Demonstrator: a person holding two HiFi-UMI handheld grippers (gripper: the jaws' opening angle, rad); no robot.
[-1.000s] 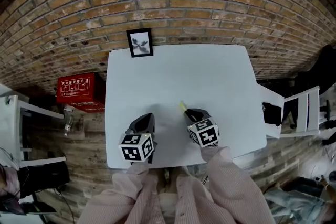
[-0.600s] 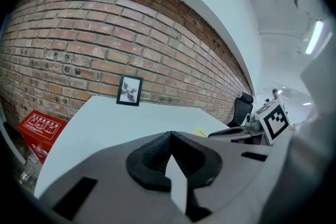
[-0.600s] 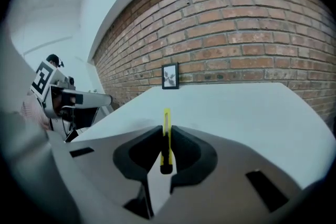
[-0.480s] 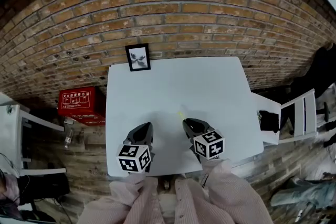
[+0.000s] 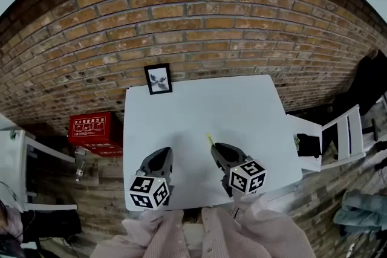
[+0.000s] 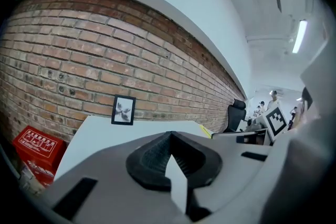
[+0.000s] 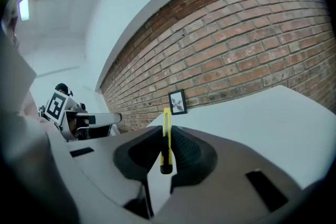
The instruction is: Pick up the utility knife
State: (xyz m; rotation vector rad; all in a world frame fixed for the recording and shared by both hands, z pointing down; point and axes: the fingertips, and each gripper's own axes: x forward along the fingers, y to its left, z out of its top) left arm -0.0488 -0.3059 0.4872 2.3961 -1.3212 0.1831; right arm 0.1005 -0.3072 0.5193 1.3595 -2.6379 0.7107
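Now my right fingers (image 7: 189, 152) clench the yellow utility knife (image 7: 166, 136), tip toward eleven o'clock, apparently clear of the desk (image 5: 199, 99). My left fingers (image 6: 149, 152) are pressed together, empty.

A white rectangular table (image 5: 242, 106) is occupying the centre of the head view, with its far edge lying toward the top of the frame, next to the brick wall (image 5: 199, 27). A small black-framed picture (image 5: 158, 79) is standing upright at the tabletop's upper left corner. Whether it is leaning on the bricks cannot be told.
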